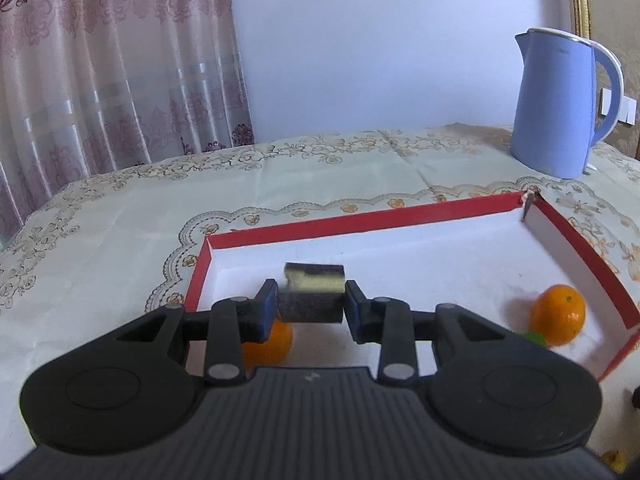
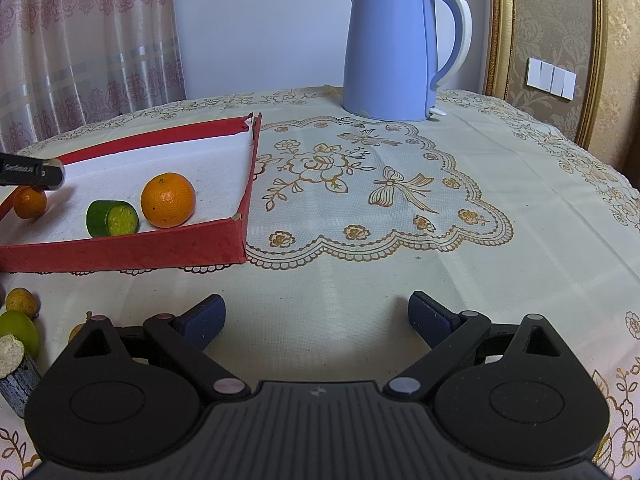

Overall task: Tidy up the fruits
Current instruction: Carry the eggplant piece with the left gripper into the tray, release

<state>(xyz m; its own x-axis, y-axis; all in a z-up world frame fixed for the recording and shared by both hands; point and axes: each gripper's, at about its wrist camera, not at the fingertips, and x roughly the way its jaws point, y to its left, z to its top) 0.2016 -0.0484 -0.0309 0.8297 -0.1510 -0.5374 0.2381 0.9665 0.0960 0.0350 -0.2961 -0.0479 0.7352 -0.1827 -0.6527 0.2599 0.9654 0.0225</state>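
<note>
My left gripper (image 1: 311,307) is shut on a dark stubby sugarcane piece (image 1: 314,294) and holds it over the red box (image 1: 360,222) with a white floor. In the right wrist view that piece (image 2: 54,176) hangs above a small orange (image 2: 30,203). The box (image 2: 120,254) also holds a larger orange (image 2: 168,200) and a green cucumber chunk (image 2: 113,219). In the left wrist view the small orange (image 1: 272,345) lies under my fingers and the larger orange (image 1: 558,315) lies at the right. My right gripper (image 2: 316,318) is open and empty over the tablecloth.
A blue electric kettle (image 2: 390,48) stands at the back of the table; it also shows in the left wrist view (image 1: 558,104). Loose fruit lies in front of the box at left: a yellow fruit (image 2: 22,302), a green fruit (image 2: 20,330) and another sugarcane piece (image 2: 16,372).
</note>
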